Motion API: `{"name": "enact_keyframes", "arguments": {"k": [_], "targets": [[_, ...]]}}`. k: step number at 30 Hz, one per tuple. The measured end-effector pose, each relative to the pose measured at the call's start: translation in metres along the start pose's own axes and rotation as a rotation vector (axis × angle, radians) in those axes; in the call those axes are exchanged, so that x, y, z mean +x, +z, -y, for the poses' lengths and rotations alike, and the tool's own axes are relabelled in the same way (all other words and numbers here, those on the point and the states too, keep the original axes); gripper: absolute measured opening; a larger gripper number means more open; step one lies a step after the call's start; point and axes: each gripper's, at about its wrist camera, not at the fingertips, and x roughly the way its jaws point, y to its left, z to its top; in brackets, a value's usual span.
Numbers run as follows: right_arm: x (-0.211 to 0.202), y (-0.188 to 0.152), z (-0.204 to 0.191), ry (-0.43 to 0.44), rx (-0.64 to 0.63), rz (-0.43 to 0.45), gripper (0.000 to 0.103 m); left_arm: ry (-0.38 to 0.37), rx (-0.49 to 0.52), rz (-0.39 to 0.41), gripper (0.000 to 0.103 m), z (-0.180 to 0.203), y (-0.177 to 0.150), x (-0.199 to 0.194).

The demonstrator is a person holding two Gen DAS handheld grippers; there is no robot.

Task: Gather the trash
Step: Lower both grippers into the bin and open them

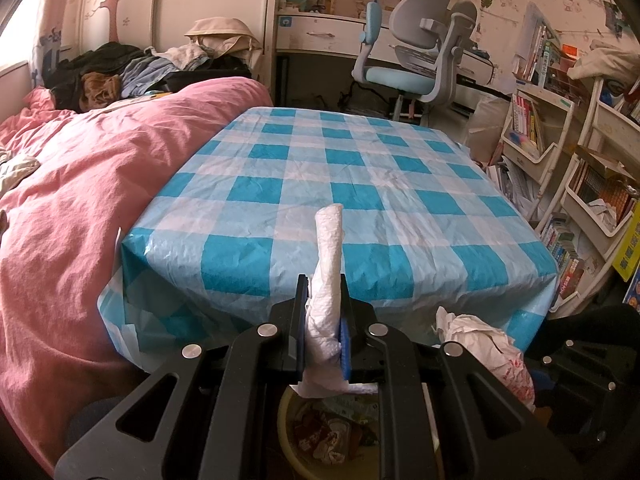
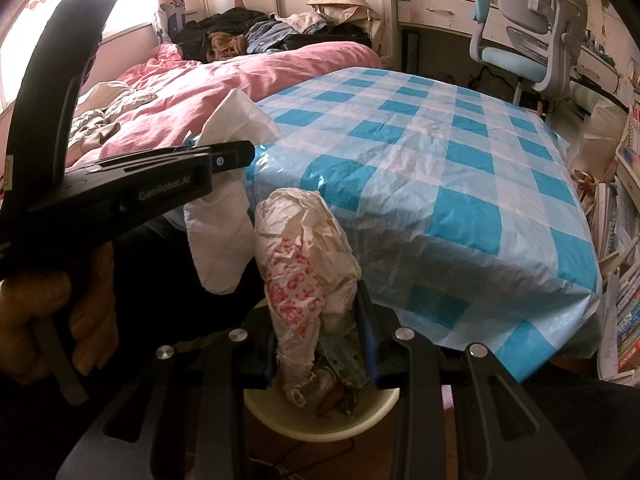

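Right now I have trash in both hands, and both loads hang just off the near edge of the table (image 1: pixel 360 184), above the trash bin (image 2: pixel 320 420) on the floor. My left gripper (image 1: pixel 324 292) is clamped on a white paper towel (image 1: pixel 328 264), which stands up between the fingers and trails out below them. My right gripper (image 2: pixel 320 304) is clamped on a crumpled plastic bag with red print (image 2: pixel 304 264); its lower end already droops toward the bin's mouth. The bin holds wrappers and other scraps, so room is limited, though I judge it enough.

The step in hand, as I read it, is the drop. To do it well I should check each load sits over the opening and not over the rim before letting go. The bag looks well centred from the right wrist view. The towel is harder to judge: in the left view the bin is mostly hidden under the gripper body, so I would bring that hand a little lower and inward first. Both pieces are light and may cling to the pads or drift sideways, so I would open each gripper fully and release low. The checked tablecloth hangs close to the bin, and I should keep clear of it.
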Motion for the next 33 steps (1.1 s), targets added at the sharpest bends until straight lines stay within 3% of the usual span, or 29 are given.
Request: {"name": "enact_keyframes", "arguments": {"k": [33], "targets": [[-0.0009,-0.0067,0.0036,-0.007,0.005,-0.014,0.034,0.008,0.013,-0.017,0.012,0.0008,-0.0052,-0.0031]]}}
